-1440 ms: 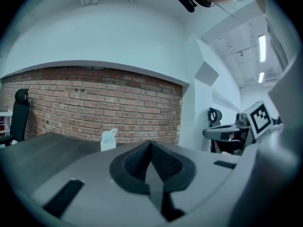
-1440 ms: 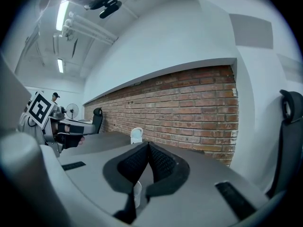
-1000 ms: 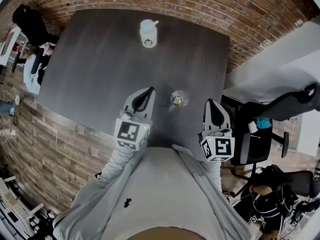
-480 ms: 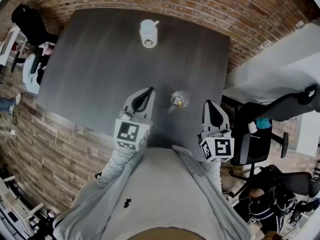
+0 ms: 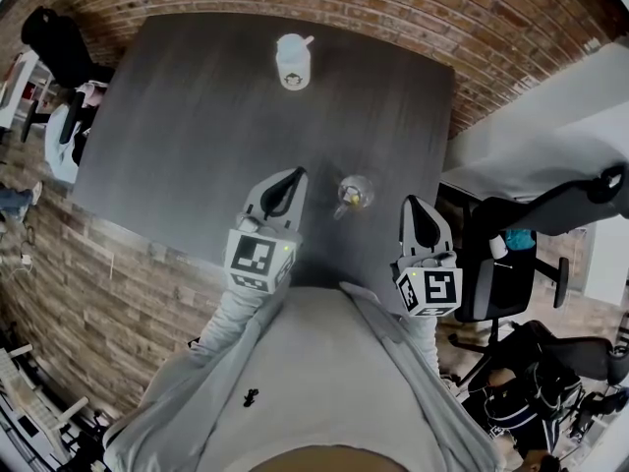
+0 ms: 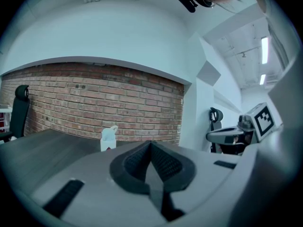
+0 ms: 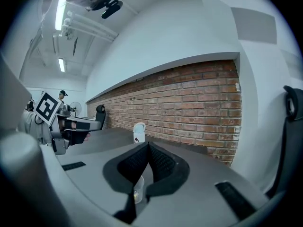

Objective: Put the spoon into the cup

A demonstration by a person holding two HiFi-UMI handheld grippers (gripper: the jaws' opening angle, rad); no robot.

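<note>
A white cup (image 5: pixel 293 63) with a dark print stands at the far side of the dark table (image 5: pixel 177 136). A white spoon handle (image 5: pixel 307 41) sticks out of its rim. The left gripper view shows the cup (image 6: pixel 108 139) far ahead. A clear glass (image 5: pixel 353 194) with something yellow in it stands near the table's front edge, between the grippers. My left gripper (image 5: pixel 296 174) is shut and empty, hovering left of the glass. My right gripper (image 5: pixel 410 201) is also shut and empty, off the table's right corner. Below its closed tips (image 7: pixel 148 144) the right gripper view shows the glass (image 7: pixel 138 189).
A brick wall (image 5: pixel 393 8) runs behind the table. A black office chair (image 5: pixel 511 264) stands close on the right, another (image 5: pixel 54 37) at the far left. The table's near edge lies just under both grippers.
</note>
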